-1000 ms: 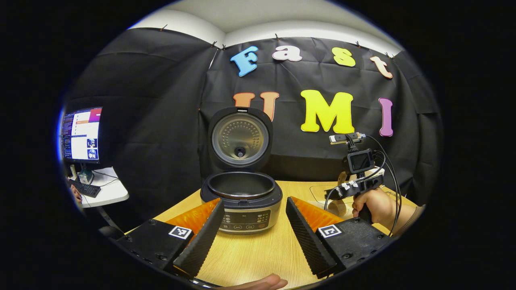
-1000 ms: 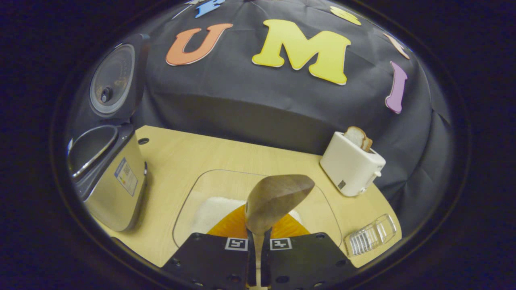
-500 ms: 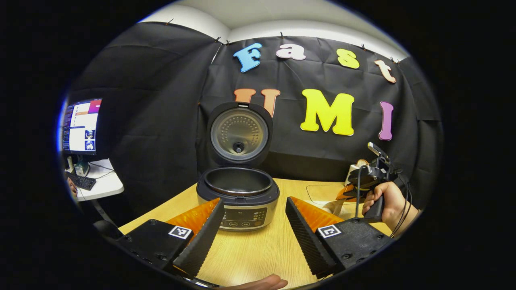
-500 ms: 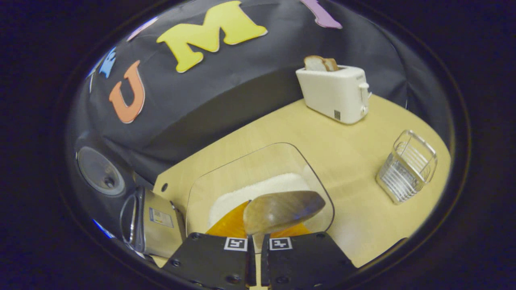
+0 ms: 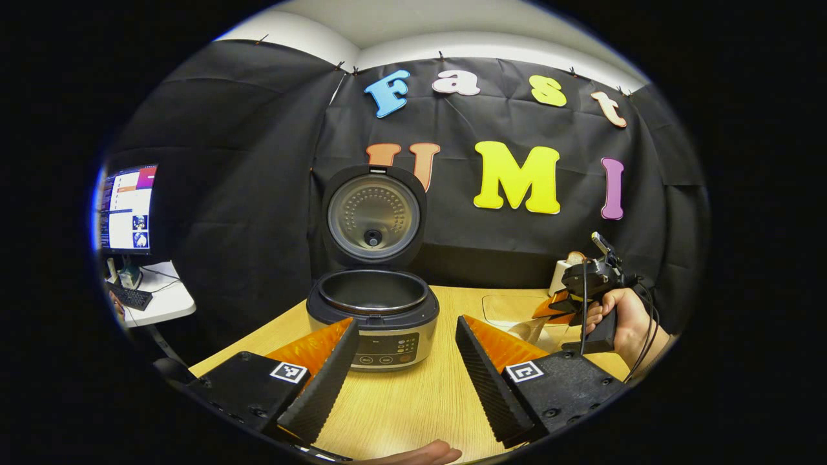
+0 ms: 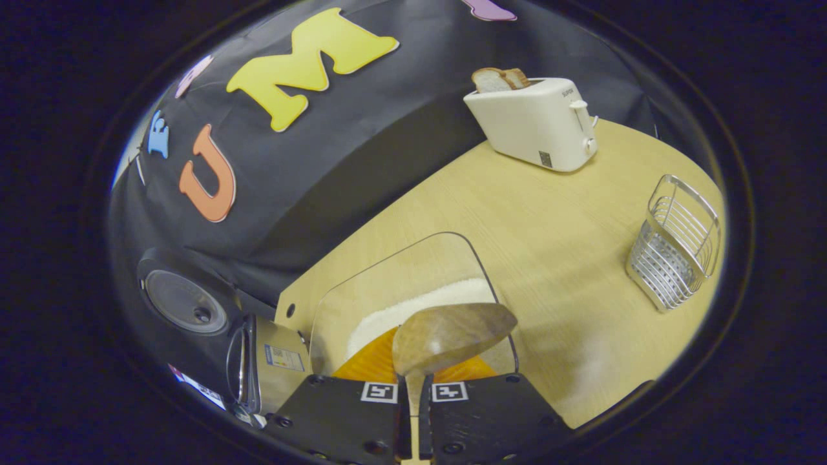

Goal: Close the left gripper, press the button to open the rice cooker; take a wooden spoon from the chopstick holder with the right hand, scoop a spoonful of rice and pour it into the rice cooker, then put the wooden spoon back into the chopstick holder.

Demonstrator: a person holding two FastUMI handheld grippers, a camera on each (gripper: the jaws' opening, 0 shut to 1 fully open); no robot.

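Observation:
The rice cooker (image 5: 373, 318) stands open on the wooden table (image 5: 413, 400), its lid (image 5: 375, 216) upright and the dark inner pot empty. My left gripper (image 5: 404, 381) is open, its fingers framing the cooker from a short way off. My right gripper (image 6: 413, 395) is shut on the handle of the wooden spoon (image 6: 452, 329). The spoon's bowl hangs tilted over the clear container (image 6: 394, 284) and the white rice (image 6: 423, 305) in it. In the left gripper view a hand holds the right gripper (image 5: 549, 307) low over that container (image 5: 510, 309). The wire chopstick holder (image 6: 678, 242) stands empty at the right.
A white toaster (image 6: 536, 119) with bread slices sits at the table's back edge, also visible as the toaster (image 5: 561, 274) behind the right gripper. The rice cooker (image 6: 261, 365) lies at the lower left of the right gripper view. A monitor (image 5: 126, 206) stands on a side desk.
The right gripper has rolled and dropped with the spoon toward the rice container. The left gripper has drifted slightly, so the cooker sits further left in its view.

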